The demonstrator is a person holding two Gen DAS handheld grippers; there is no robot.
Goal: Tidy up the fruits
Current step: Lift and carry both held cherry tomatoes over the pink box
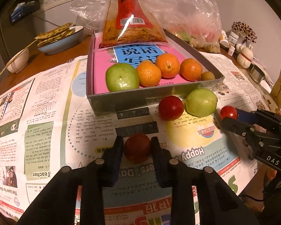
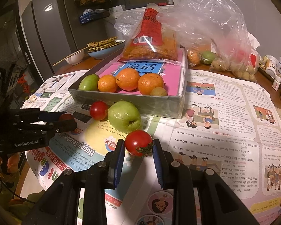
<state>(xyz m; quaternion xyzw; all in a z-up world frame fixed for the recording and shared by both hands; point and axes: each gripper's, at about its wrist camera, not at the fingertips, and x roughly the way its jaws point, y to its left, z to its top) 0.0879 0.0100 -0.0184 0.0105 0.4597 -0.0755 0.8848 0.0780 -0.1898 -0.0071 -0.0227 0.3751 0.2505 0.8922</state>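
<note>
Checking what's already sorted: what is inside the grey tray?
Grey tray: a green fruit, three oranges, a small brownish fruit, on a pink book; snack bag hides the rear.

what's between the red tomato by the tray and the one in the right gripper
A green fruit on the newspaper, between the far tomato and the held tomato; clearest in the right wrist view.

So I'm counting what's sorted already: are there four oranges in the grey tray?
No, the grey tray holds three oranges, plus a green fruit and a small brownish one.
</note>
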